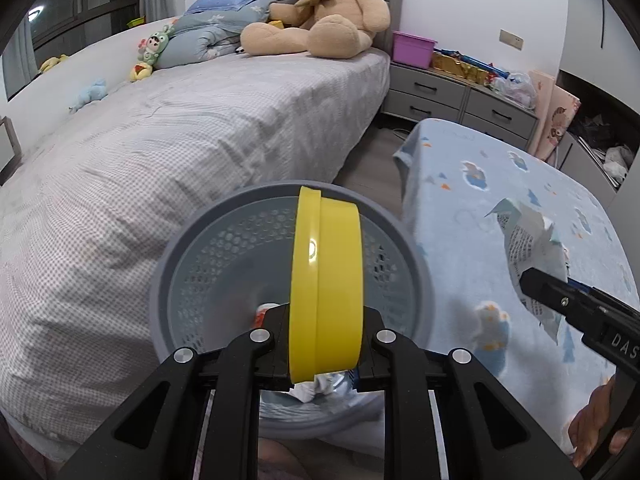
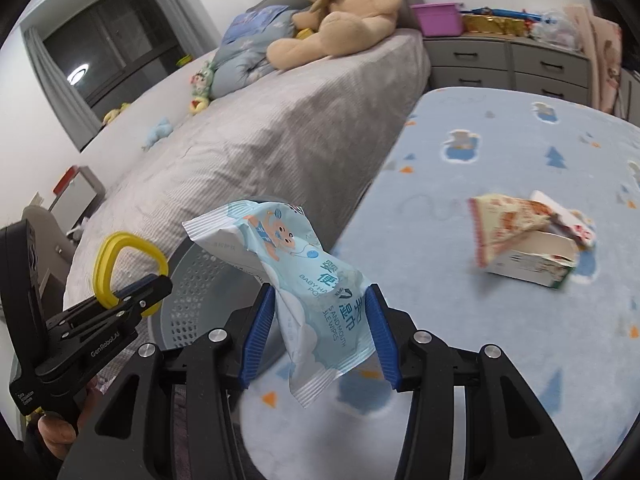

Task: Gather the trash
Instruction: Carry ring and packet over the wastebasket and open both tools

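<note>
Left claw [image 1: 326, 344] pinches yellow handle [image 1: 327, 284], steadying grey basket [image 1: 192, 256] at frame centre. Right claw [image 2: 320, 334] pinches wipes wrapper [image 2: 308, 280] beside the rim, likely for dropping in.

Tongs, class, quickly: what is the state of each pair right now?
Left tongs: shut on the yellow handle of the grey bin.
Right tongs: shut on the wet-wipes packet.
</note>
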`<act>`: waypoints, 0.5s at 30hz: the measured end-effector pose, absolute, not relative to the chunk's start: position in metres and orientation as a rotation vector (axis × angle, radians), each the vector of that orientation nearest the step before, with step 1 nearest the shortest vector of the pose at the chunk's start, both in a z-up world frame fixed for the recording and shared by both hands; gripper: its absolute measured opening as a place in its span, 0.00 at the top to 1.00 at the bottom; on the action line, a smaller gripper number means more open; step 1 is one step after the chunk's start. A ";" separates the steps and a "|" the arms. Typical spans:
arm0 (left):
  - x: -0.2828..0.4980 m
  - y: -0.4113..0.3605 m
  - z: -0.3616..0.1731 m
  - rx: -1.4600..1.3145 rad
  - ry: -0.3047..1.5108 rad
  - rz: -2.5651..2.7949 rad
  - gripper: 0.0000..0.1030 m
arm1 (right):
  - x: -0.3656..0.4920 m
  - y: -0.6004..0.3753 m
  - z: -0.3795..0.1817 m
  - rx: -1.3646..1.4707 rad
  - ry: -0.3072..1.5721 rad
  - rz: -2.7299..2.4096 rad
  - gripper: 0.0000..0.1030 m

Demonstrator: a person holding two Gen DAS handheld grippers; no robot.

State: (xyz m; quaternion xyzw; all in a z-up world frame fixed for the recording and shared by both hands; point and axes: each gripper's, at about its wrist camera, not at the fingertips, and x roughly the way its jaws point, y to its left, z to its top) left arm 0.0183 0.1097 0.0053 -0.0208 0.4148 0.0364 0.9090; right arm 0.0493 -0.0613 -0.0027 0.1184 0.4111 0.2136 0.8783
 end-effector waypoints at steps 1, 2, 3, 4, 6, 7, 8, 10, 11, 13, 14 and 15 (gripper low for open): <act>0.020 0.115 0.005 -0.044 0.854 0.081 0.83 | 0.052 -0.054 -0.003 0.241 0.860 0.455 0.55; 0.024 0.121 0.005 -0.045 0.855 0.090 0.83 | 0.055 -0.045 -0.003 0.235 0.864 0.465 0.55; 0.027 0.125 0.005 -0.045 0.856 0.094 0.83 | 0.059 -0.036 -0.004 0.230 0.868 0.474 0.55; 0.030 0.130 0.004 -0.047 0.858 0.097 0.83 | 0.062 -0.031 -0.004 0.228 0.872 0.480 0.55; 0.037 0.139 0.003 -0.047 0.859 0.103 0.83 | 0.069 -0.018 -0.006 0.218 0.882 0.492 0.55; 0.038 0.140 0.002 -0.045 0.860 0.104 0.83 | 0.072 -0.012 -0.008 0.211 0.888 0.497 0.55; 0.040 0.143 0.002 -0.043 0.860 0.105 0.83 | 0.074 -0.007 -0.008 0.206 0.891 0.499 0.55; 0.044 0.146 -0.002 -0.040 0.865 0.103 0.83 | 0.079 0.003 -0.010 0.197 0.901 0.504 0.55; 0.045 0.147 -0.004 -0.042 0.868 0.103 0.83 | 0.081 0.006 -0.011 0.194 0.904 0.505 0.55; 0.047 0.149 -0.009 -0.044 0.883 0.103 0.83 | 0.085 0.012 -0.013 0.187 0.911 0.506 0.55; 0.048 0.151 -0.010 -0.048 0.888 0.101 0.83 | 0.086 0.014 -0.014 0.183 0.914 0.506 0.55; 0.048 0.152 -0.012 -0.051 0.891 0.100 0.83 | 0.088 0.016 -0.016 0.179 0.918 0.507 0.55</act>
